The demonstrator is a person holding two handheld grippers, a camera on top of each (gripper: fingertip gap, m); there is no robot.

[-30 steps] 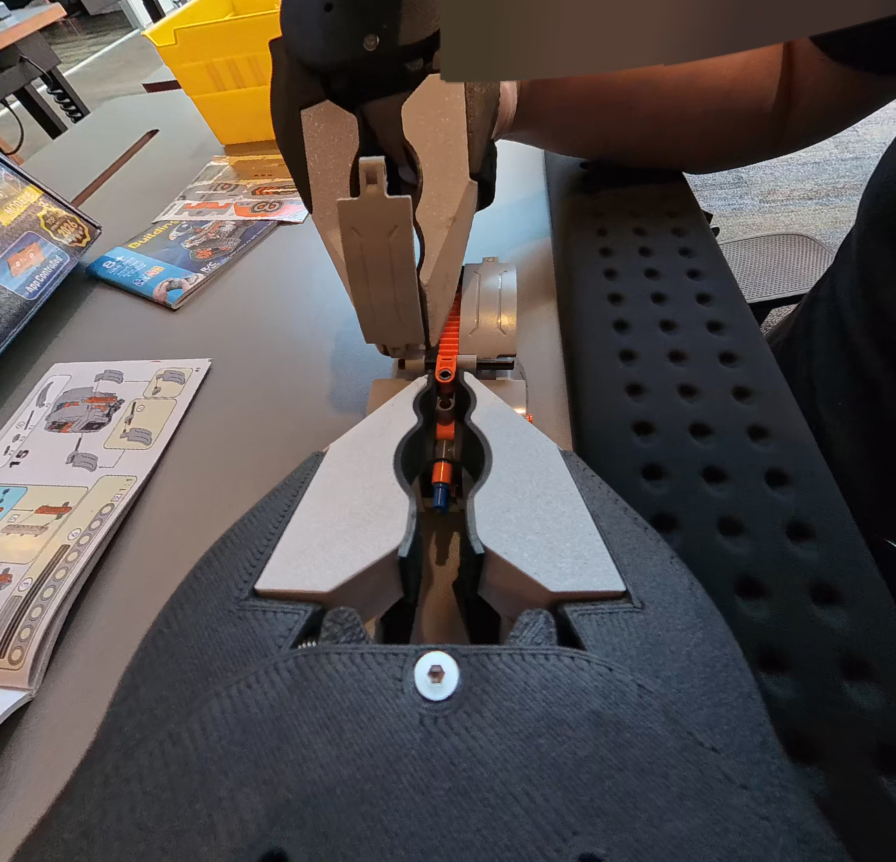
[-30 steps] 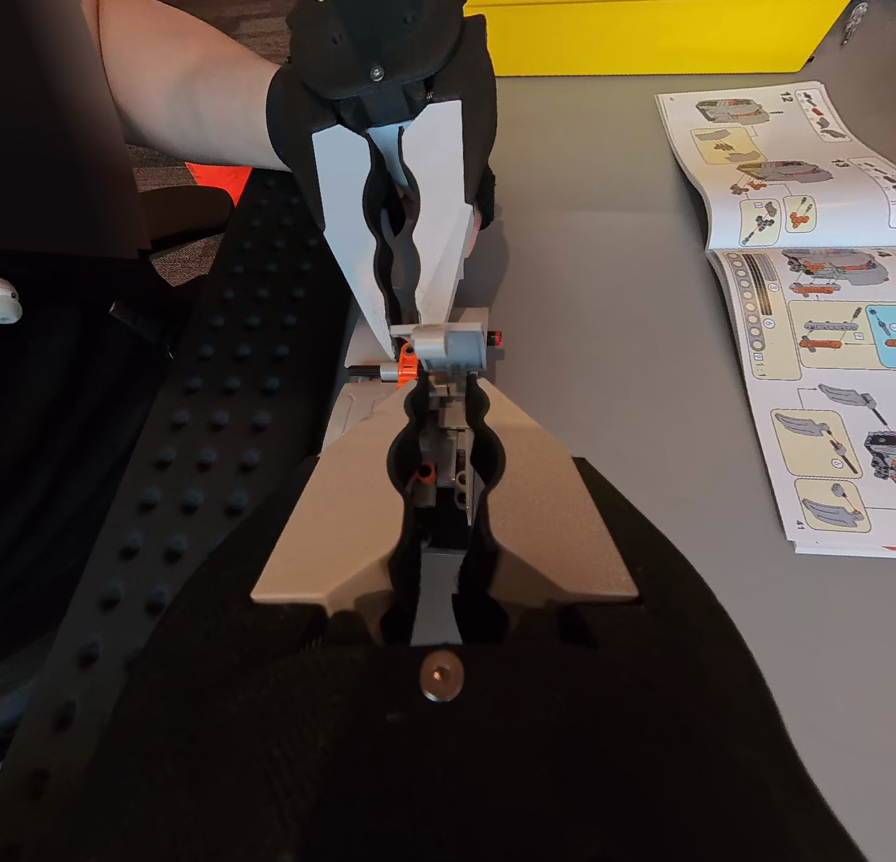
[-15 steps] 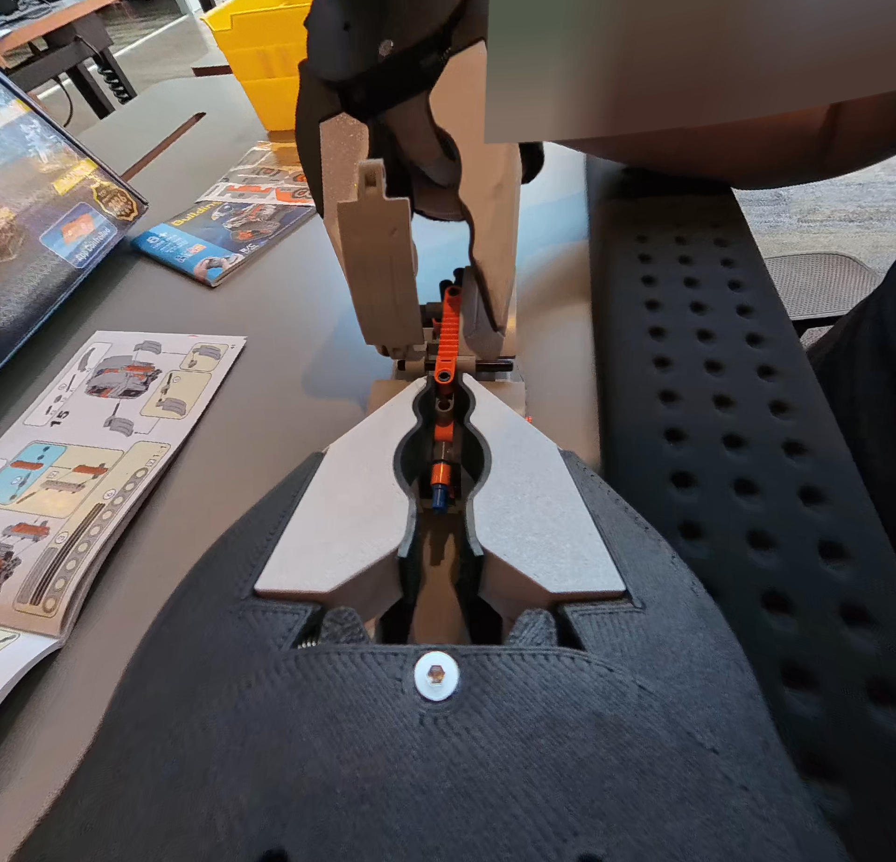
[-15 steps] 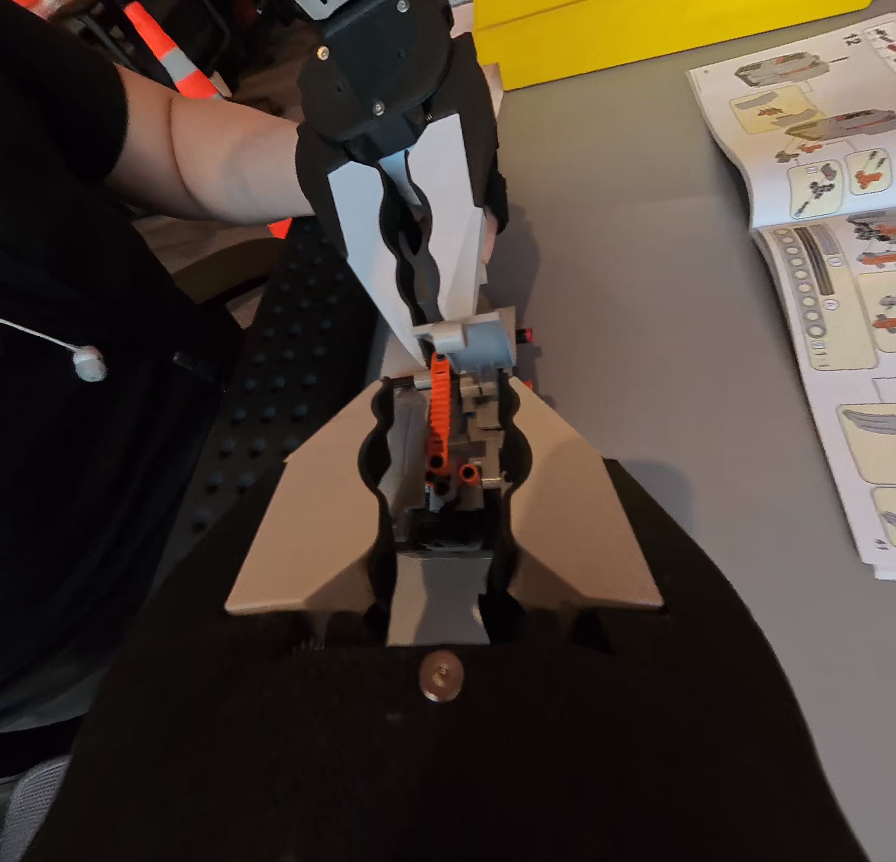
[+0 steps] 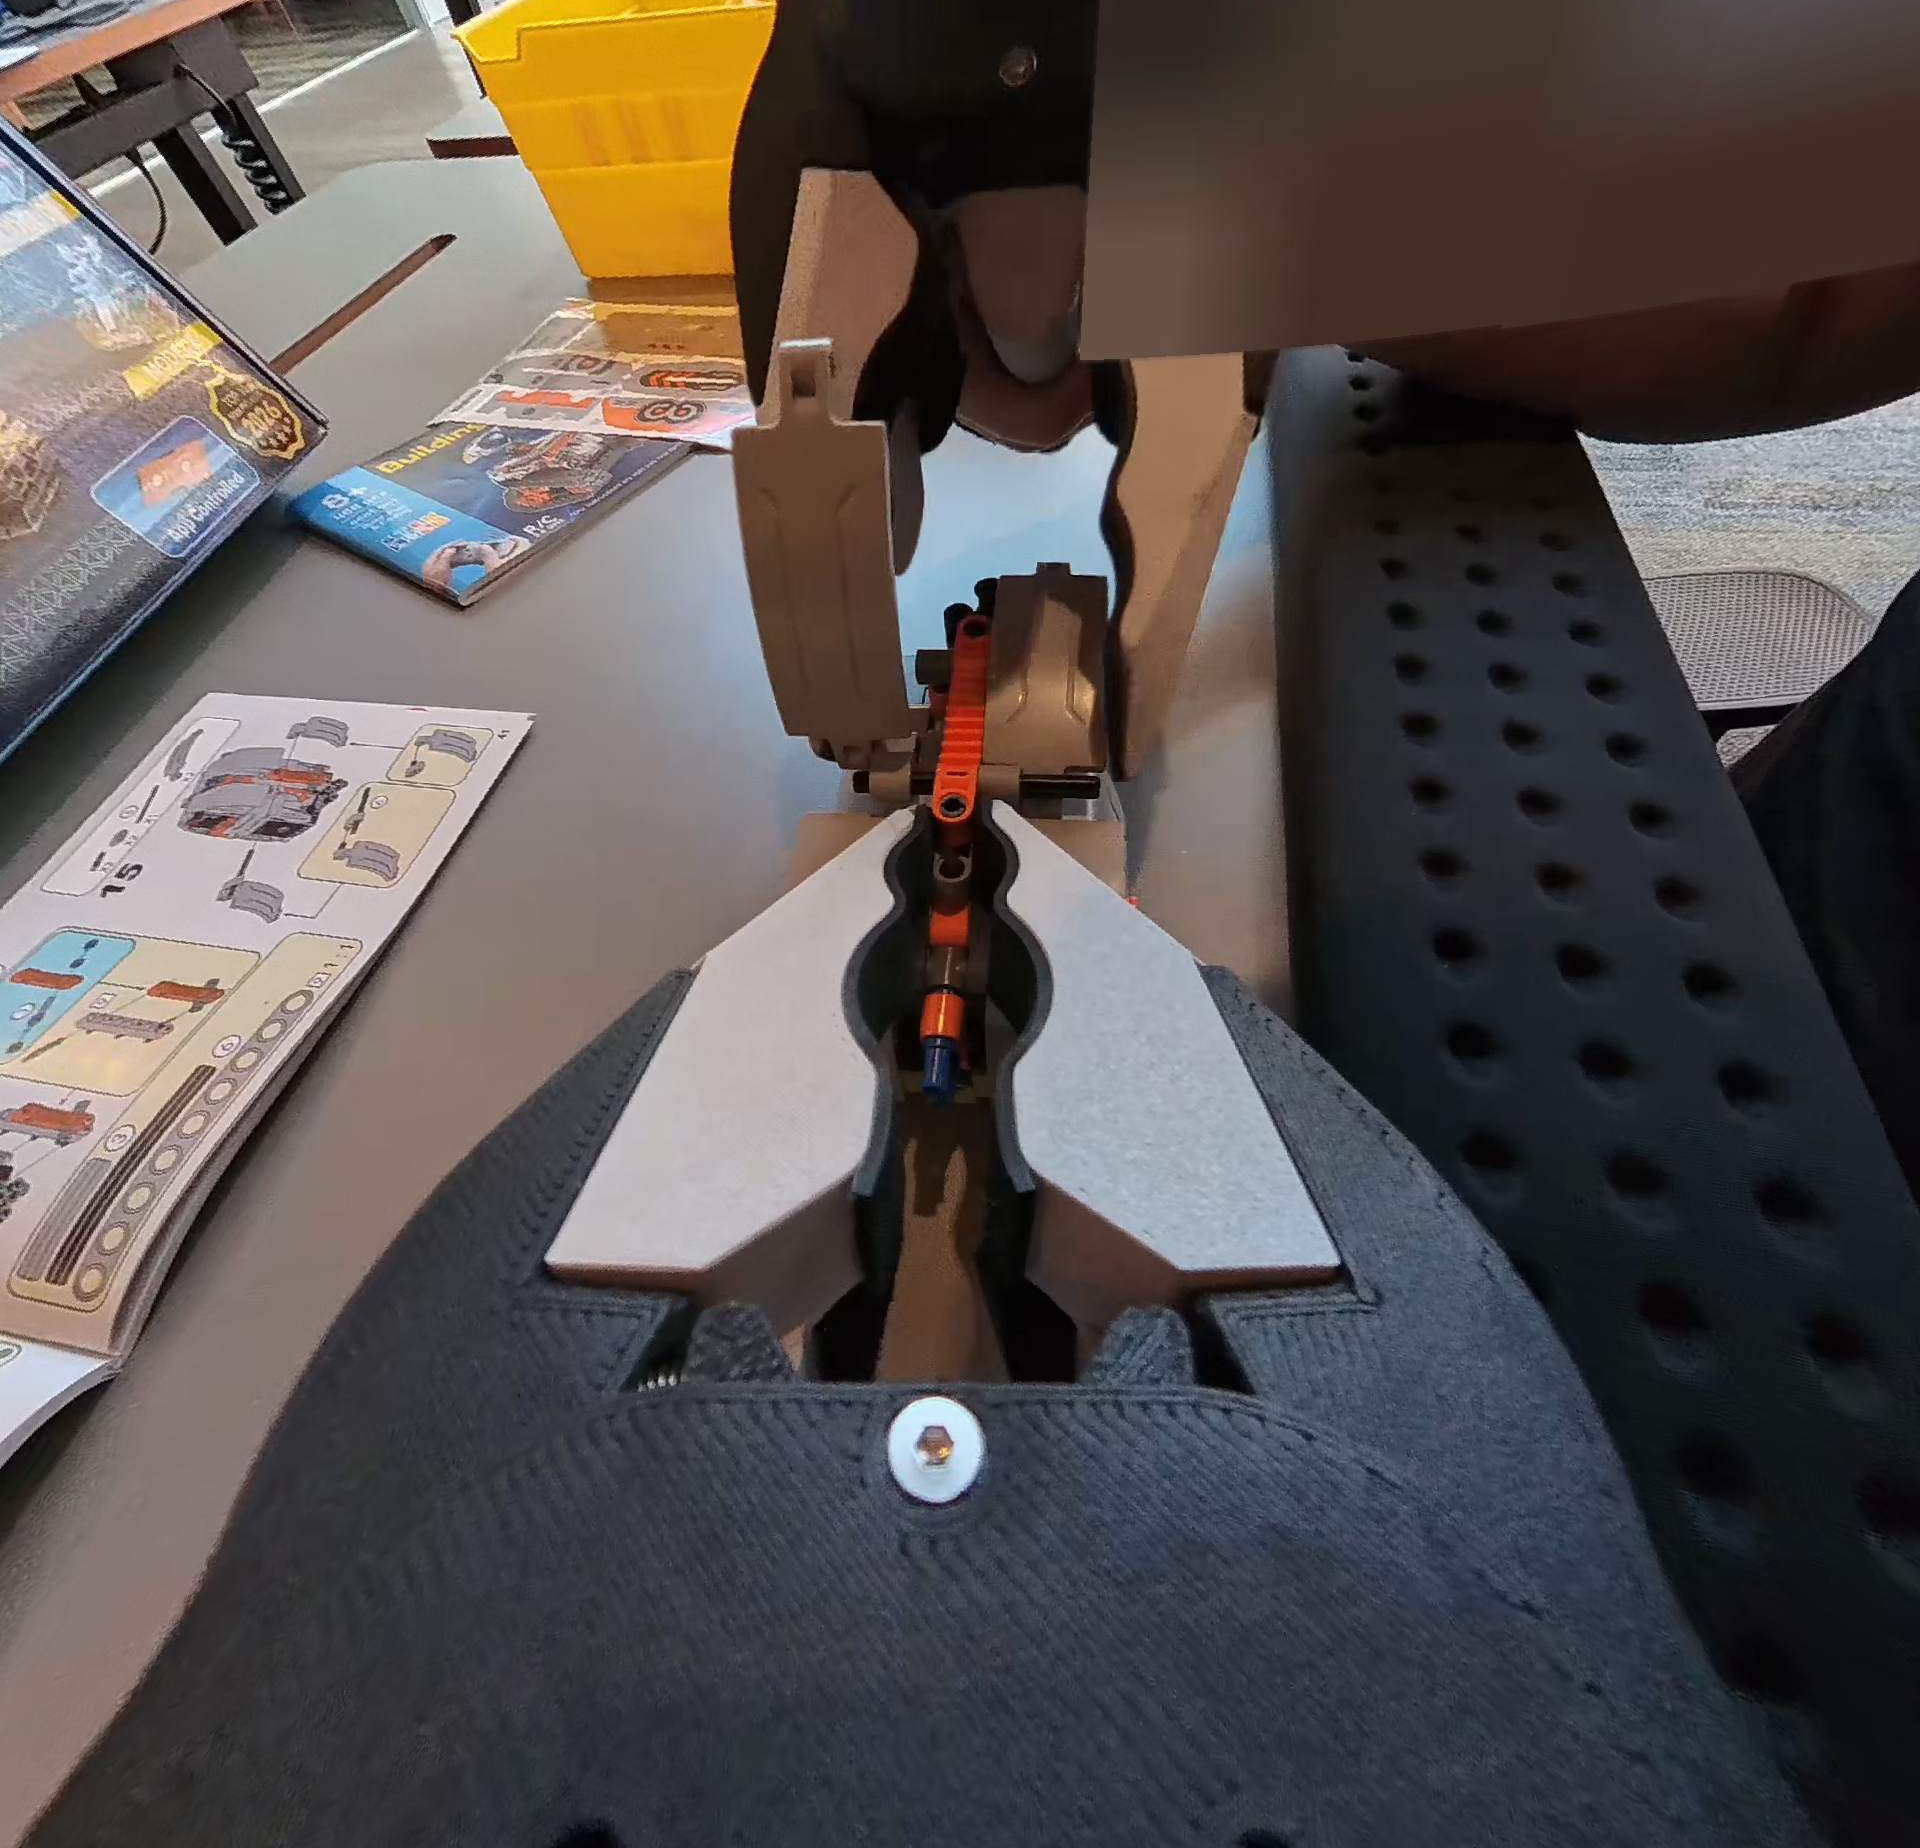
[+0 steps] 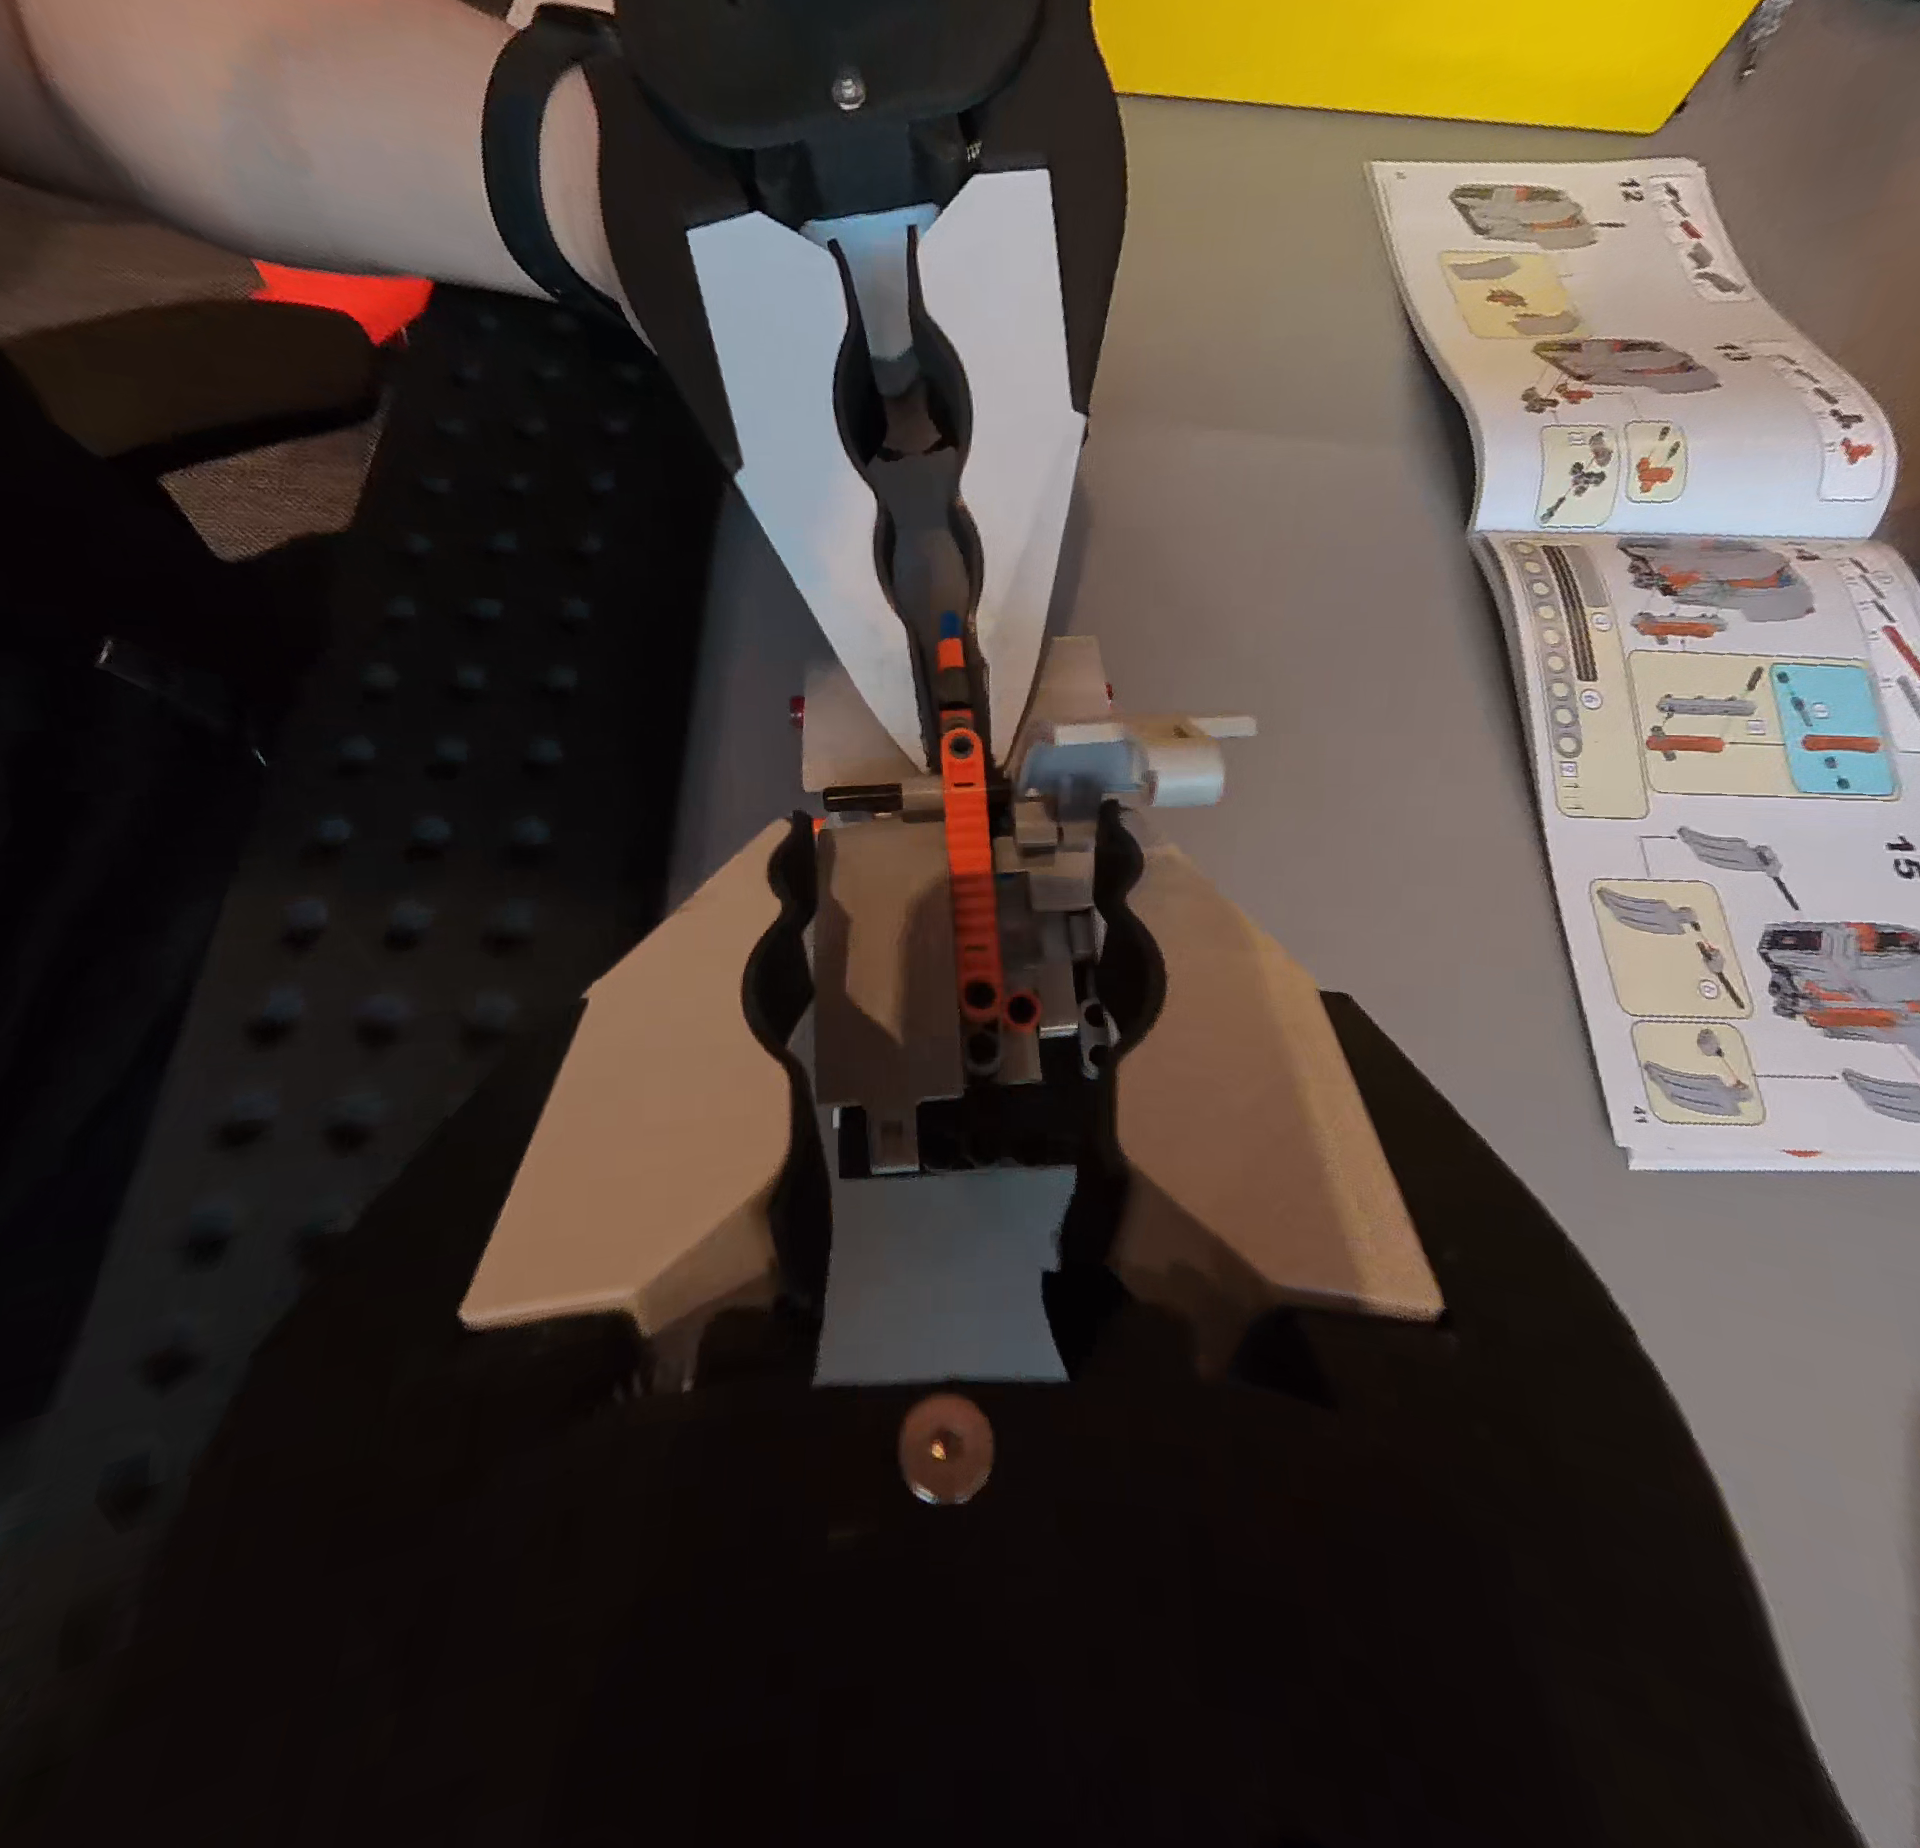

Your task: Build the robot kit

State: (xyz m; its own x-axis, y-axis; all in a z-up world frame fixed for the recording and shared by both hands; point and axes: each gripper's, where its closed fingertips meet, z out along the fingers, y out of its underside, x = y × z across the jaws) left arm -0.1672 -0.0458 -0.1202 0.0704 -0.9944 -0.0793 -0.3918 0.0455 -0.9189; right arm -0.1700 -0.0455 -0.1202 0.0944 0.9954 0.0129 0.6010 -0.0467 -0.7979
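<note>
**Two grippers meet on a small brick model**

On the left of the desk we see a dark printed box leaning at the edge, an open instruction booklet lying flat, and further back a closed blue booklet and a sticker sheet in front of a yellow bin. In the middle sits our grey brick model with an orange toothed beam running along it. Our left gripper is closed on the model's near end, where an orange and blue pin lies between its fingers. Our right gripper faces it with its fingers spread wide either side of the model's body, a grey panel standing upright beside one finger; we cannot tell whether the fingers touch the model. To the right, along the desk's edge, lies a black perforated mat.
</note>
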